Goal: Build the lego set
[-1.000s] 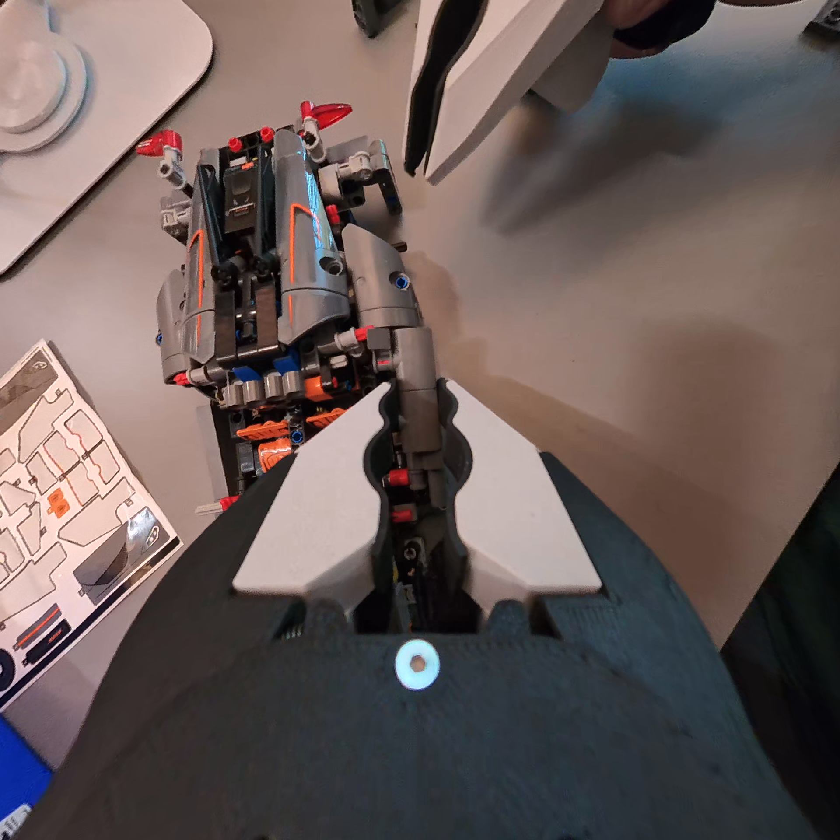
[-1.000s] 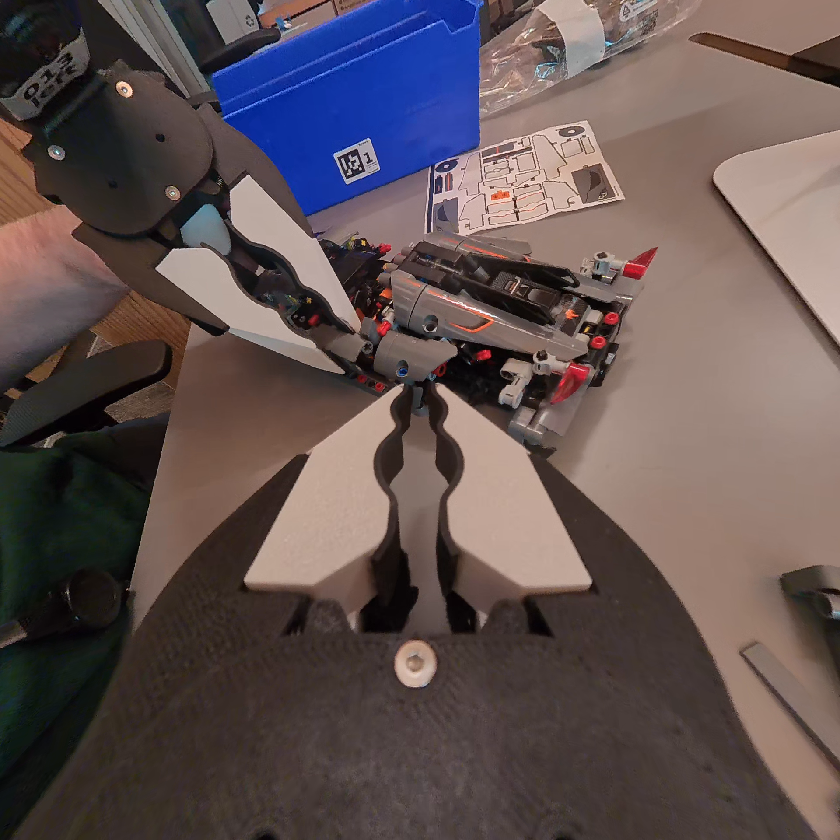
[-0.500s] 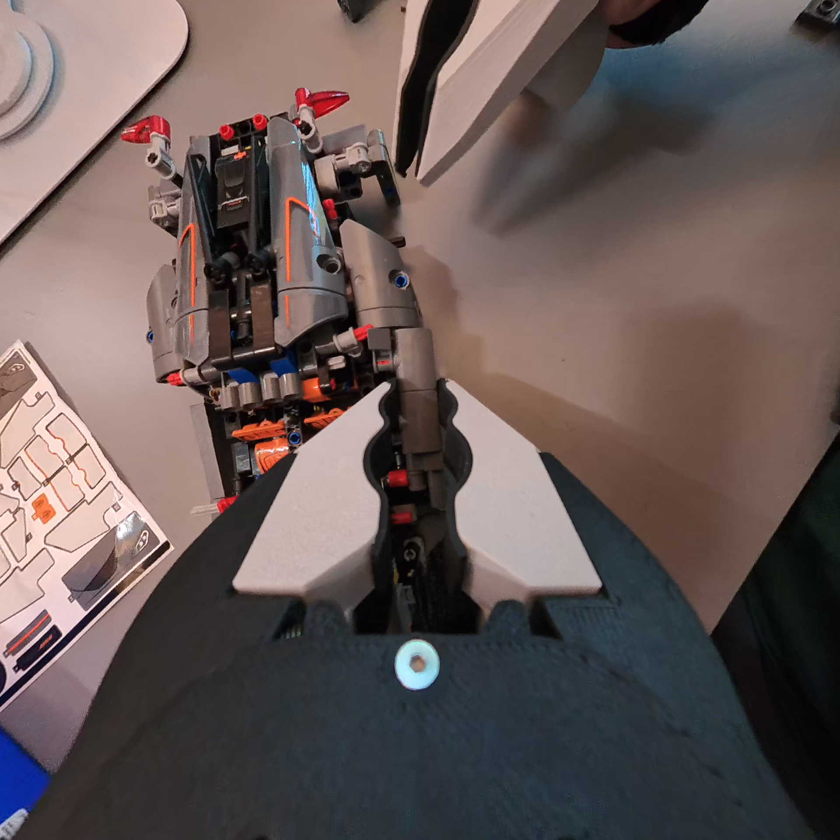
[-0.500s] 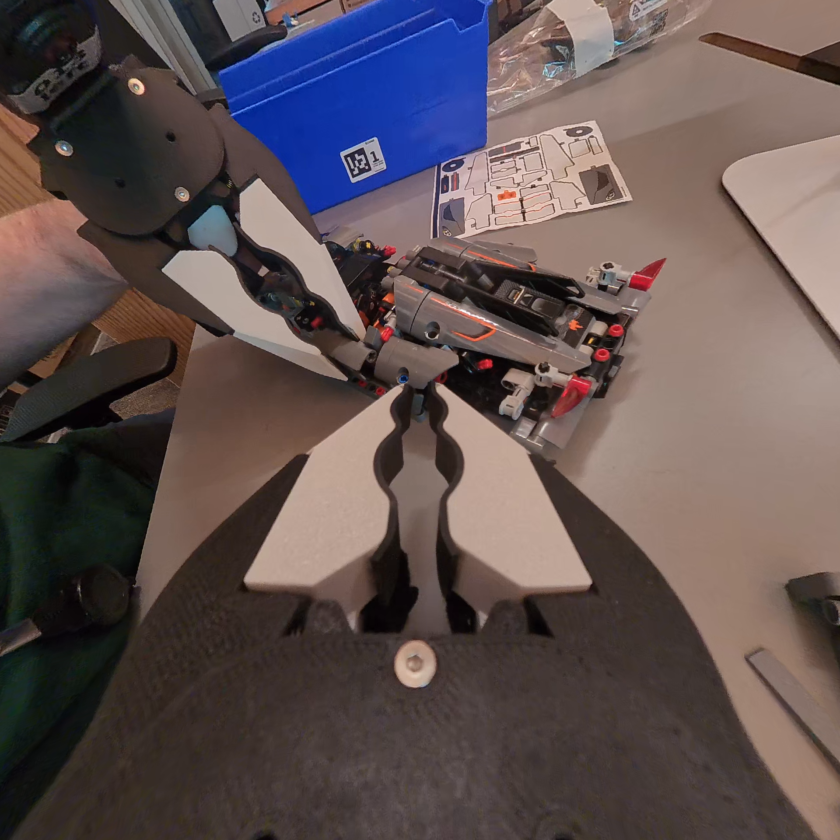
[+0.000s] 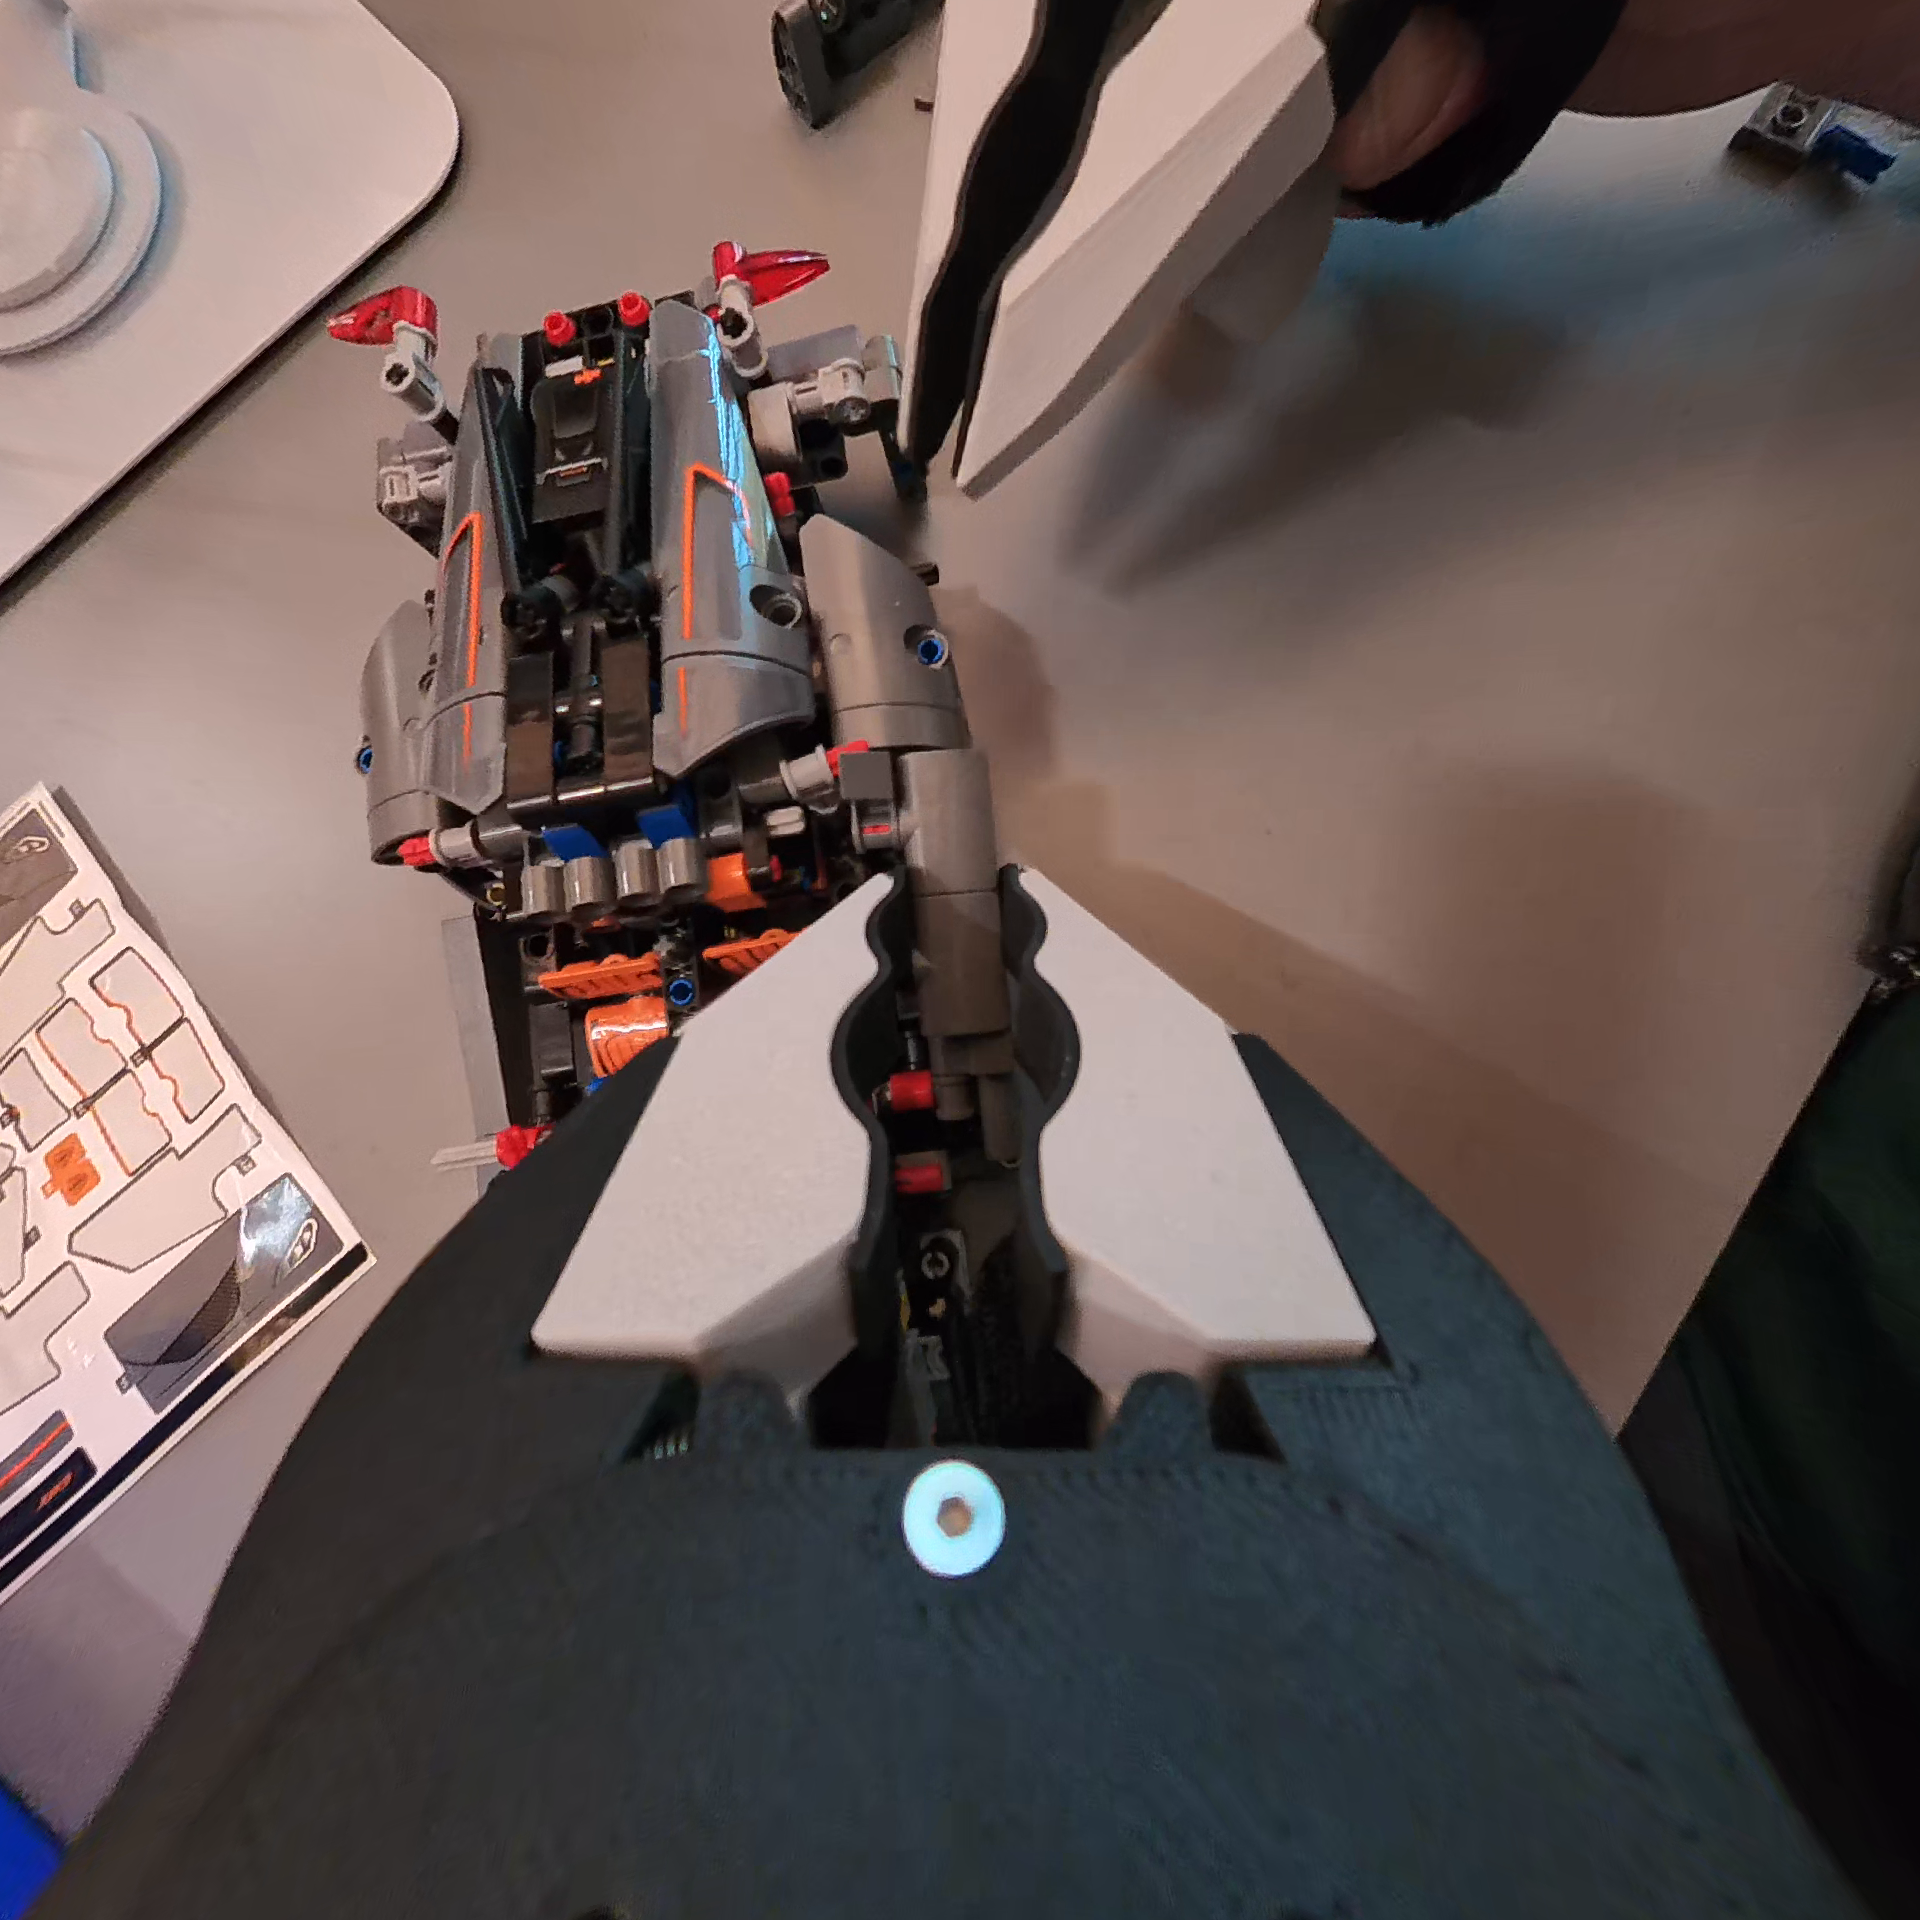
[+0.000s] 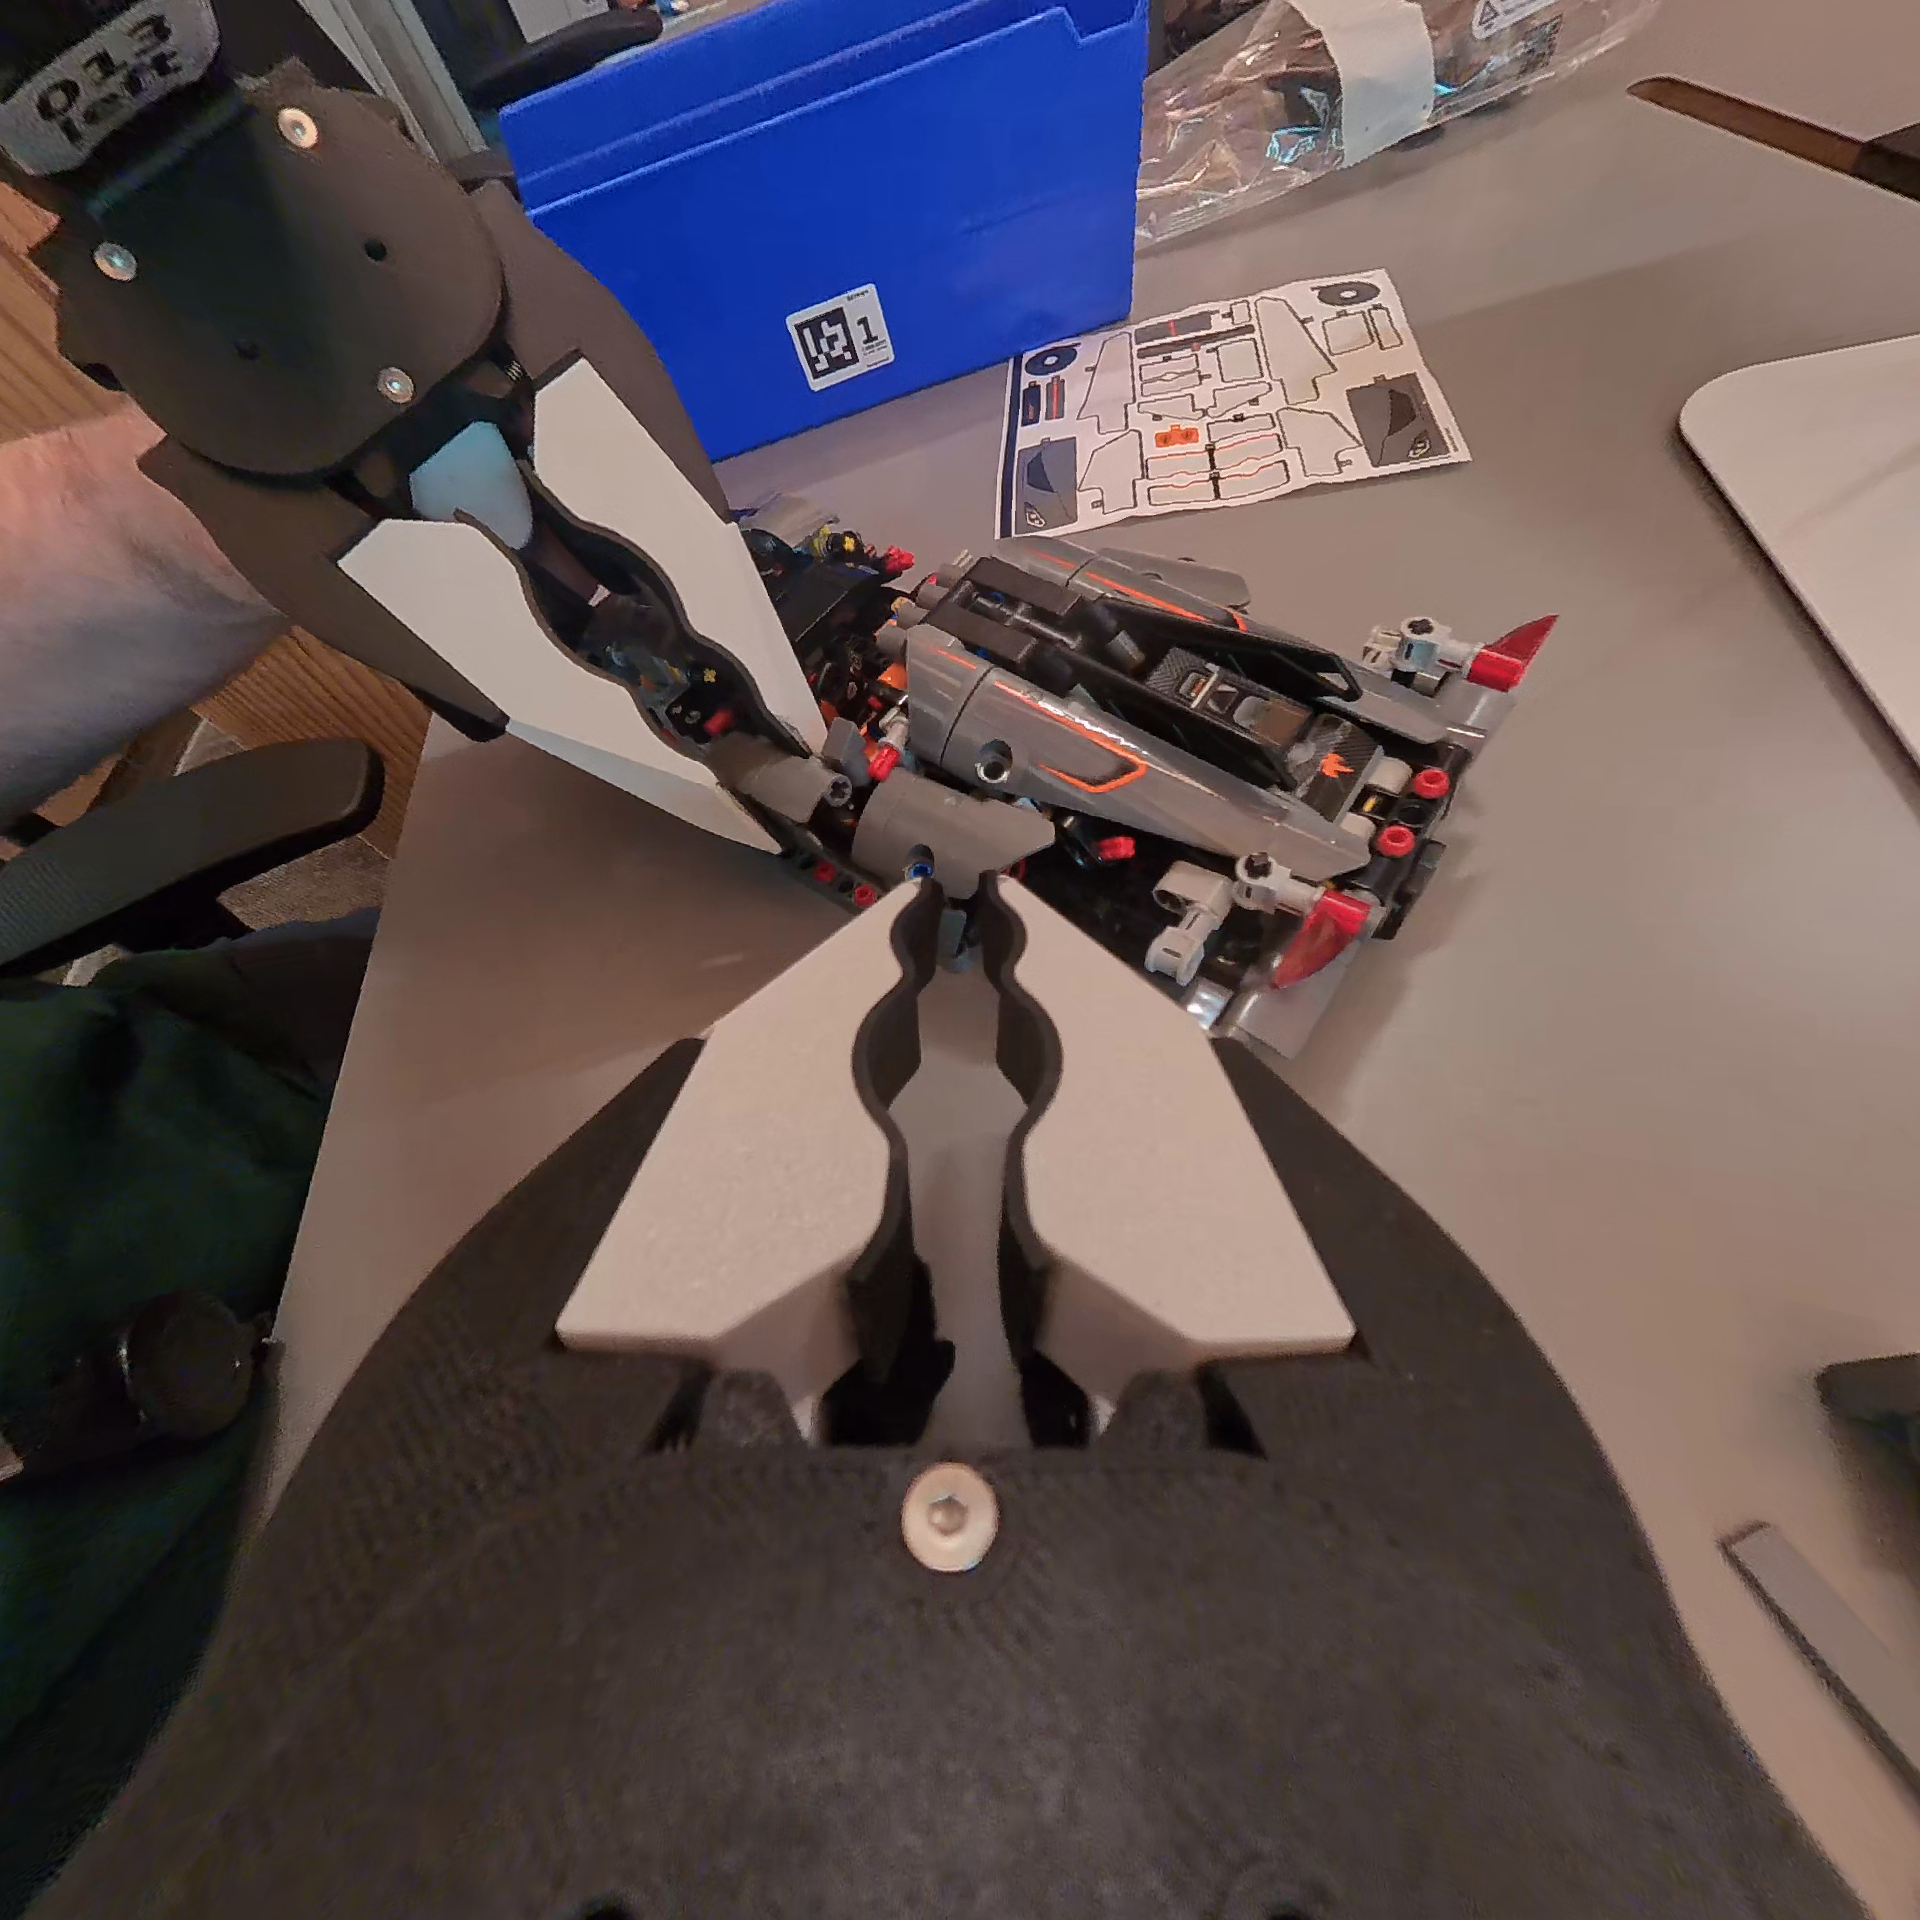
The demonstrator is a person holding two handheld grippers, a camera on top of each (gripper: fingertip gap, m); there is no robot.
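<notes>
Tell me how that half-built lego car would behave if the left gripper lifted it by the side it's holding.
The lego car would probably sag or shed parts: the left gripper pinches only one side beam, off centre. Its red tail pieces stick out on thin connectors, so they look easy to knock. With no wheels visible, it likely slides rather than rolls.

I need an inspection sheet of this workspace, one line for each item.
Surface: smooth grey table.
Job's things: partly built grey, black and orange lego vehicle; white paper sticker sheet.
Clutter: blue plastic bin, clear plastic bag, white rounded stand base, loose dark pieces.
Grippers: left hand-held gripper shut on the vehicle's side beam; right hand-held gripper narrowly open at its side panel.
Cables: nothing seen.
Surroundings: black chair armrest.
</notes>
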